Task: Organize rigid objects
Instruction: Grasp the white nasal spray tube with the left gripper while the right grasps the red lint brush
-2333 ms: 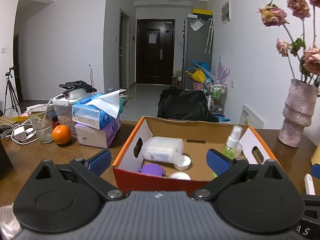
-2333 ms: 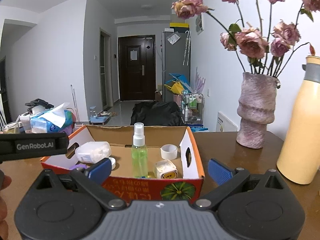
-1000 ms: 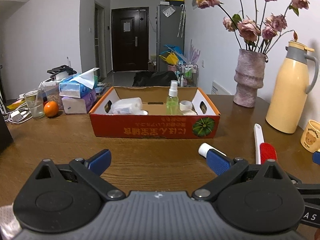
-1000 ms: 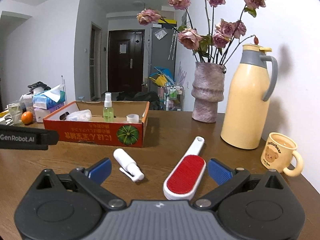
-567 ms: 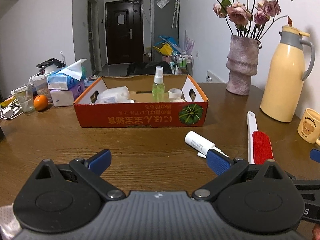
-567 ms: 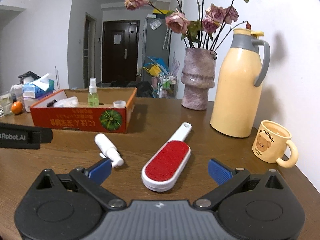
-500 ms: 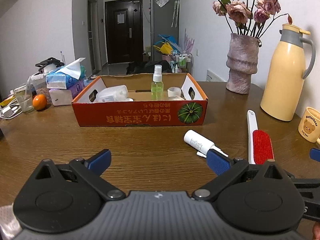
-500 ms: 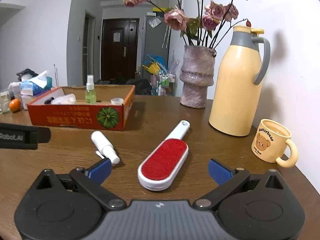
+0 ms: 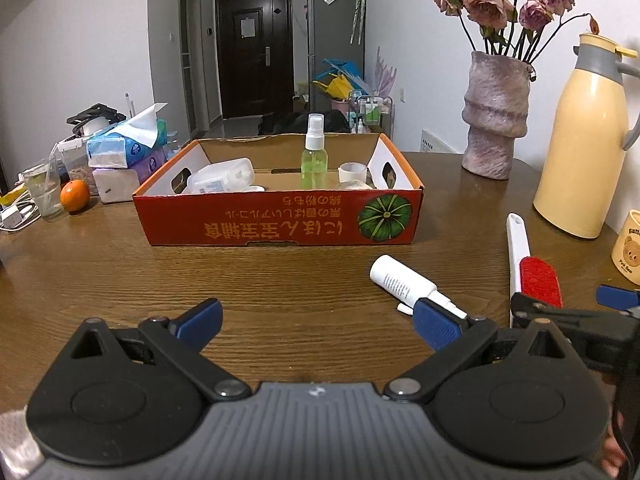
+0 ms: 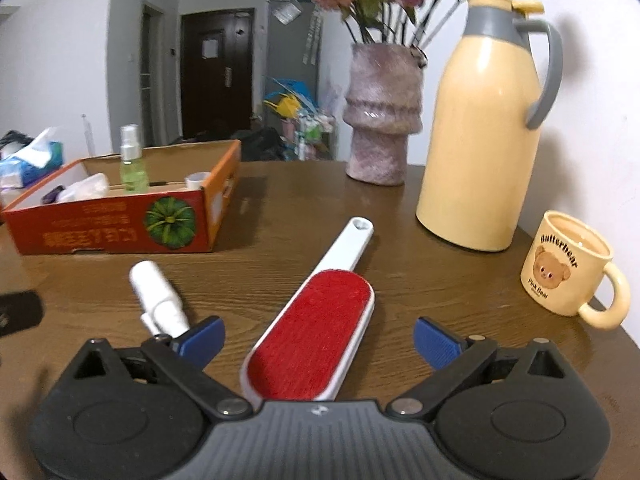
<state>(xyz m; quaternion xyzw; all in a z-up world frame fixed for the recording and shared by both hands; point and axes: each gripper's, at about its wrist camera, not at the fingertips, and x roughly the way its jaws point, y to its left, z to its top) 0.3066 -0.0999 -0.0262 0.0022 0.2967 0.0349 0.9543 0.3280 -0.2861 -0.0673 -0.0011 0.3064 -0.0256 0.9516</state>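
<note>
Right fingers [image 10: 436, 342] spread, lint brush [image 10: 316, 336] between, untouched.

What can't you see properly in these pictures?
- Left wrist view: the bear mug is cut off by the right edge.
- Left wrist view: low things inside the orange box hide behind its front wall.
- Right wrist view: the white bottle is blurred, its tip behind the right gripper.

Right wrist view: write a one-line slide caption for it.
Open right gripper hovers over a red lint brush on the wooden table, white bottle beside it.
</note>
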